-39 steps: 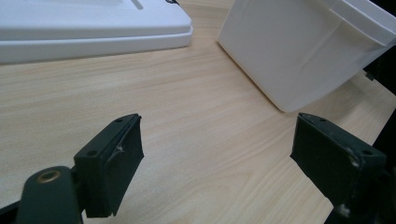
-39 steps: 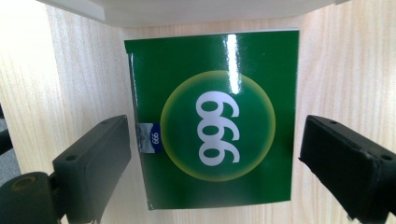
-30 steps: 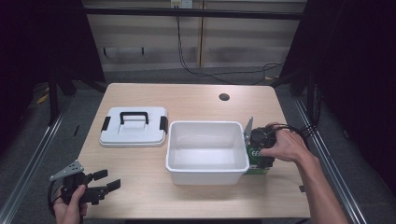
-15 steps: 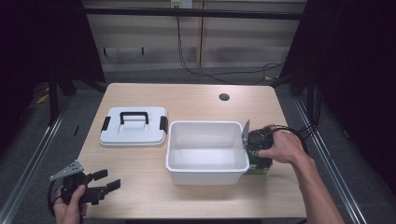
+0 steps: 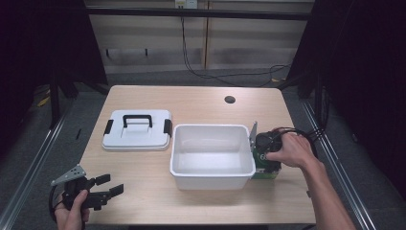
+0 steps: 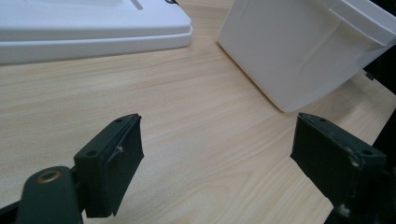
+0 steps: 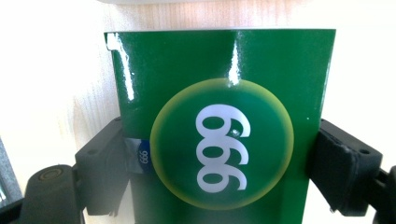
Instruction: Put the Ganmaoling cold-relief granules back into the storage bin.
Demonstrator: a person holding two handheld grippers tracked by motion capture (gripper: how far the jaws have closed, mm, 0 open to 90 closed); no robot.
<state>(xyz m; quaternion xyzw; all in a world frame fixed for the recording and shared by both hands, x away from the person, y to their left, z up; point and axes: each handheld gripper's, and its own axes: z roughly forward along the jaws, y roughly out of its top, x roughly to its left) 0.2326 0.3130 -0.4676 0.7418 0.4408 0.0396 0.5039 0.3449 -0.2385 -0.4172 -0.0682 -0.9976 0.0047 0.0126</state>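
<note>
A glossy green box (image 7: 219,60) with "999" printed in a round yellow-edged emblem stands between the jaws of my right gripper (image 7: 219,172), and both pads press its sides. In the high view the green box (image 5: 264,174) stands on the table against the right wall of a white bin (image 5: 210,128), with my right gripper (image 5: 265,160) on it from above under a hand. My left gripper (image 5: 111,185) is open near the front left corner of the table, holding nothing. In the left gripper view, my left gripper (image 6: 217,154) has bare wood between its jaws.
A white lid (image 5: 138,136) with a black handle and clips lies flat to the left of the bin. The left gripper view has the lid (image 6: 93,28) at top left and the bin (image 6: 299,51) at top right. A round hole (image 5: 230,99) marks the far table.
Almost nothing differs. My right gripper stays on the green box beside the bin, and my left gripper keeps still and open.
</note>
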